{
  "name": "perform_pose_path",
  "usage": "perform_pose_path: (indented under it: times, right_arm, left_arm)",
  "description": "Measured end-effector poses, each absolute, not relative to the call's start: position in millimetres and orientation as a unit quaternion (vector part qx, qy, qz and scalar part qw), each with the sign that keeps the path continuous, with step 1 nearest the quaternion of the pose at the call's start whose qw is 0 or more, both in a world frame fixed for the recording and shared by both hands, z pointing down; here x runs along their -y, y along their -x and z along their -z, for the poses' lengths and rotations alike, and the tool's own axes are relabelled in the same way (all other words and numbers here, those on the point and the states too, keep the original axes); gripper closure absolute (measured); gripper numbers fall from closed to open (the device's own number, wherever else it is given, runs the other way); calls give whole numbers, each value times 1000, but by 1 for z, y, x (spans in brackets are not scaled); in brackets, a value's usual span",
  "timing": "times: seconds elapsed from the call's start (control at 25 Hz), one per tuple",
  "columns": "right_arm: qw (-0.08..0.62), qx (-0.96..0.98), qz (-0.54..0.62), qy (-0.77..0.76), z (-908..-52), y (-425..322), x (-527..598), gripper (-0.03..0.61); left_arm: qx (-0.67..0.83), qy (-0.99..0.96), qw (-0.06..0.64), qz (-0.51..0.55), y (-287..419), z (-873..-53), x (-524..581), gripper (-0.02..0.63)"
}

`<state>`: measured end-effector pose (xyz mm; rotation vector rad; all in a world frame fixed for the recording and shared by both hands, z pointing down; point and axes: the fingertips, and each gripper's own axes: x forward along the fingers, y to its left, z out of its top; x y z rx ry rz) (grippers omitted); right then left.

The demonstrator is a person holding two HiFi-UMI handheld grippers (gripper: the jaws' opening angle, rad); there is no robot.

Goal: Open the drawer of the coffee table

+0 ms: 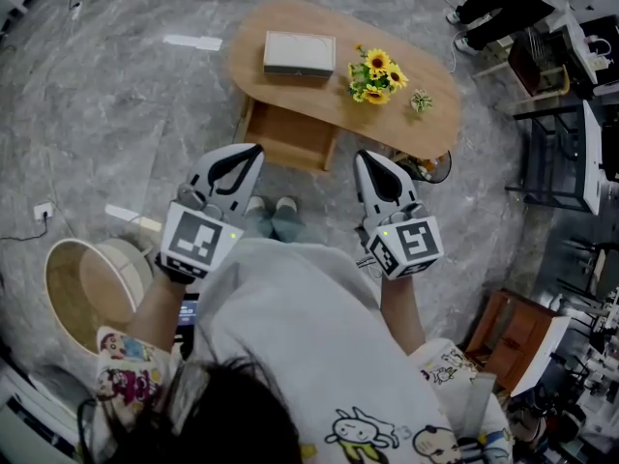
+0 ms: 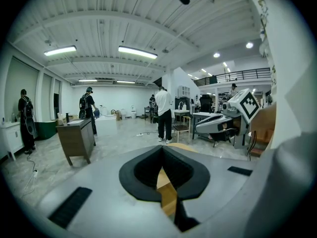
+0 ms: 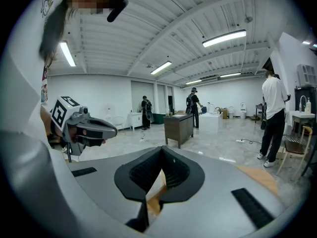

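The oval wooden coffee table (image 1: 290,90) stands in front of me in the head view. Its drawer (image 1: 287,139) sticks out from under the near edge, with its bare inside showing. On the tabletop are a flat grey box (image 1: 300,53), a bunch of sunflowers (image 1: 375,75) and a small plant (image 1: 421,101). My left gripper (image 1: 253,151) and right gripper (image 1: 365,157) hover side by side short of the drawer, touching nothing. Both are shut with nothing between the jaws. The left gripper (image 2: 162,148) sees the right one (image 2: 224,123) beside it.
A round wooden tub (image 1: 92,283) sits on the floor at my left. A black metal rack (image 1: 556,153) and a wooden cabinet (image 1: 517,332) stand at the right. Another person's legs (image 1: 488,8) are beyond the table's far right end. My shoes (image 1: 273,207) are below the drawer.
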<state>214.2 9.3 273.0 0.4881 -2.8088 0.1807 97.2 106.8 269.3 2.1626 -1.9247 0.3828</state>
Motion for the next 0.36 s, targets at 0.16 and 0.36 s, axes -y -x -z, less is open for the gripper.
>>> perform_pose_path:
  times: [0.16, 0.36]
  right_arm:
    - [142, 973, -63, -169, -273, -214, -13, 580]
    - [143, 973, -64, -169, -274, -214, -17, 580]
  left_arm:
    - [655, -736, 109, -131, -97, -269, -110, 609]
    - [654, -736, 108, -133, -97, -269, -114, 609]
